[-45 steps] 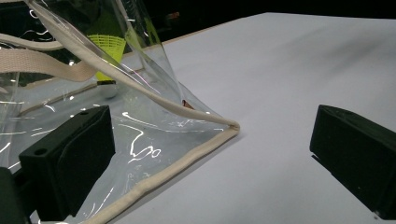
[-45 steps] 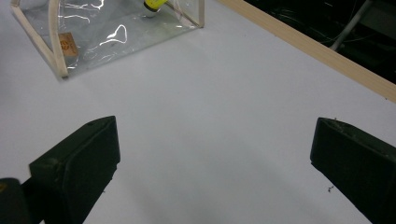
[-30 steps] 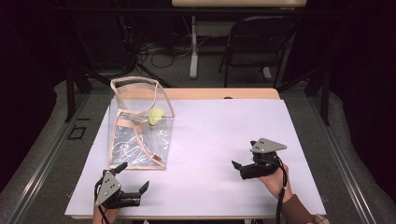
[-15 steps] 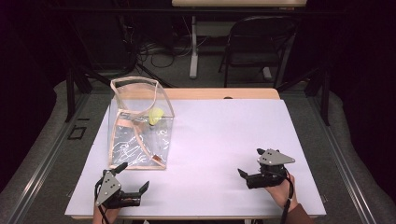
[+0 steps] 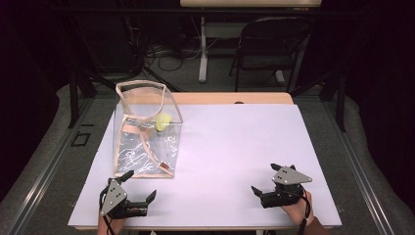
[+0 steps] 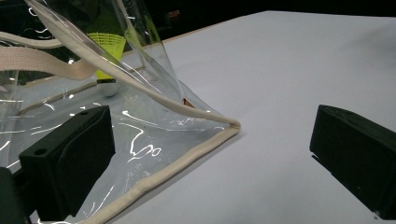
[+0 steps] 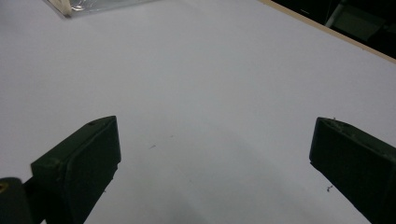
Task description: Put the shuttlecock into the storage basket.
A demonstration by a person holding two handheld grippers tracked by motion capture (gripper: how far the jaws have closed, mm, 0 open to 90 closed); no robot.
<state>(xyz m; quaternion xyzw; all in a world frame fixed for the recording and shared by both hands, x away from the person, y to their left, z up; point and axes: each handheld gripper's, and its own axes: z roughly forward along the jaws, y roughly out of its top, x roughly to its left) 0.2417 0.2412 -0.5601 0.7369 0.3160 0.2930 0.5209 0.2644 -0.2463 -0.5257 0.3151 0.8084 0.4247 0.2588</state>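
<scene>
- The bag (image 5: 147,132), clear plastic with cream trim, stands upright on the left half of the white surface (image 5: 235,147), its mouth open at the top.
- Inside it a yellow-green shuttlecock (image 5: 163,121) sits near the far right wall; in the left gripper view the shuttlecock (image 6: 108,44) shows through the plastic, its white cork end low against the bag's floor.
- A cream strap (image 6: 42,63) hangs down inside the bag.
- The left claw (image 5: 139,192) lies at the near left edge of the surface, just in front of the bag's near right corner, jaws spread wide and holding nothing.
- In the left gripper view the bag's (image 6: 154,135) trimmed bottom corner reaches into the space between the left claw's (image 6: 210,163) jaws; one jaw is seen in front of the plastic, the other stands over bare surface. Whether that jaw touches the bag I cannot tell.
- The right claw (image 5: 263,182) rests at the near right of the surface, well apart from the bag, held by a hand (image 5: 296,211) that comes in from the bottom edge.
- Its jaws are spread wide and empty; the right gripper view shows the right claw (image 7: 212,158) over bare white surface (image 7: 210,70), with a corner of the bag (image 7: 79,5) far off at the top left.
</scene>
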